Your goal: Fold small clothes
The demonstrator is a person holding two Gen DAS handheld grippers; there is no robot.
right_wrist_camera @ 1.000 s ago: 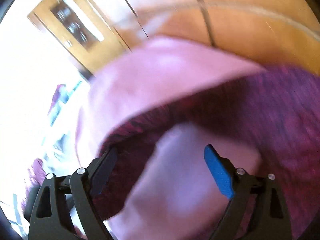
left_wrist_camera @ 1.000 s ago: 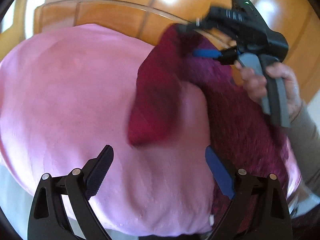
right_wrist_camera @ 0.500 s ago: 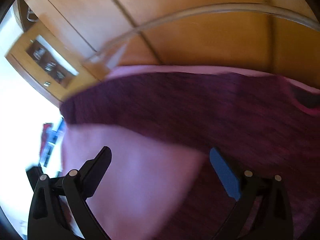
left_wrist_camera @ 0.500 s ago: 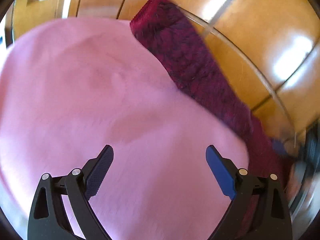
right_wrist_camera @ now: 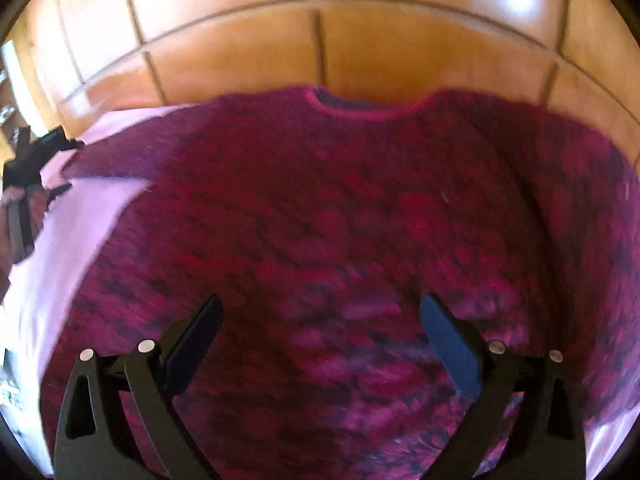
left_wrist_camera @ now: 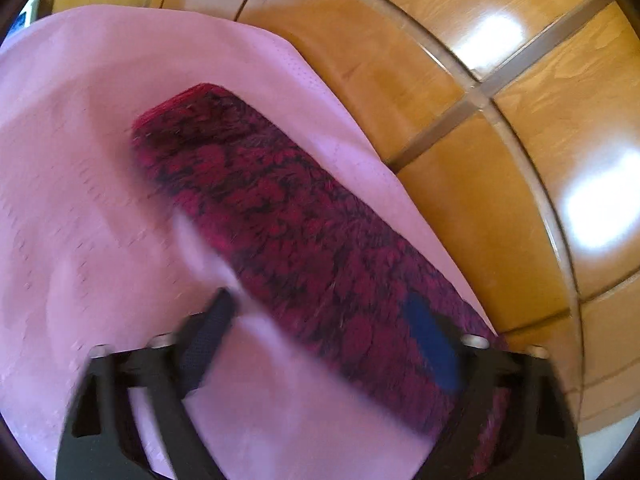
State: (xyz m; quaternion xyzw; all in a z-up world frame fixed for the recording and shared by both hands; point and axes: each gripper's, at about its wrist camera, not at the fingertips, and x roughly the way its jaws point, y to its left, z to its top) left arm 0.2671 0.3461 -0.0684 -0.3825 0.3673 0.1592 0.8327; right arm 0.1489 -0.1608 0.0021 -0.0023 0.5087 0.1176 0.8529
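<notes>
A dark red knitted sweater (right_wrist_camera: 340,240) lies spread on a pink cloth (left_wrist_camera: 100,200), its hem cut off. The left claw (left_wrist_camera: 324,332) is closing around the blurred sleeve (left_wrist_camera: 280,216); the right claw (right_wrist_camera: 320,340) hovers wide, empty.

The sweater (right_wrist_camera: 340,220) is a fuzzy, rough crimson knit, the pink cloth (left_wrist_camera: 80,200) beneath it smooth and matt, and the wooden floor (left_wrist_camera: 520,140) glossy.

My right black plastic gripper (right_wrist_camera: 320,344) carries silver screws, one dark textured pad, one blue pad; my left black plastic gripper (left_wrist_camera: 320,328) matches.
</notes>
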